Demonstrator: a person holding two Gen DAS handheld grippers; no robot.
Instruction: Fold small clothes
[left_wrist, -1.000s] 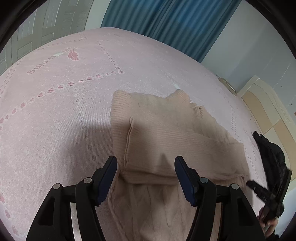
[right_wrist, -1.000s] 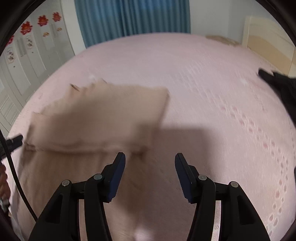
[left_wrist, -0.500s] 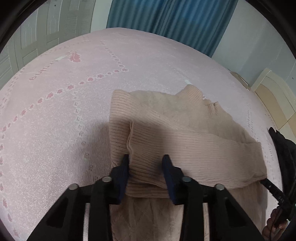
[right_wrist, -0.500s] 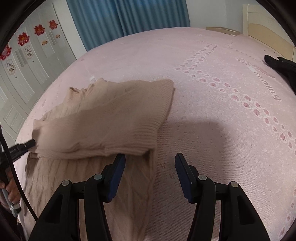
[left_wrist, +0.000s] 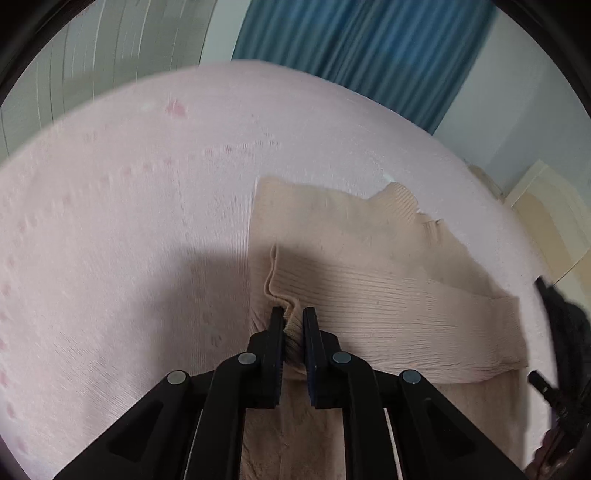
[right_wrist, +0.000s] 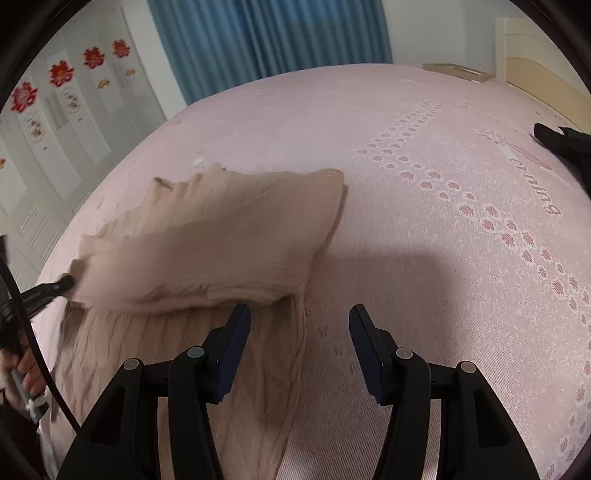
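Observation:
A beige ribbed knit sweater (left_wrist: 369, 258) lies on the pink bed, with one sleeve (left_wrist: 406, 317) folded across its body. My left gripper (left_wrist: 293, 321) is shut on the cuff end of that sleeve and pinches a fold of knit between its jaws. In the right wrist view the sweater (right_wrist: 221, 236) lies left of centre. My right gripper (right_wrist: 299, 321) is open and empty, just above the sweater's right edge and the sheet. The left gripper's tip (right_wrist: 55, 288) shows at the sleeve's far end.
The pink patterned bedsheet (right_wrist: 443, 258) spreads to the right. A black garment (right_wrist: 565, 144) lies at the far right edge. Blue curtains (left_wrist: 369, 55) hang behind the bed. A pale wardrobe (right_wrist: 55, 129) with red stickers stands at left.
My left gripper has gone from wide open to shut on the sleeve cuff. My right gripper has stayed open and shifted slightly beside the sweater's edge.

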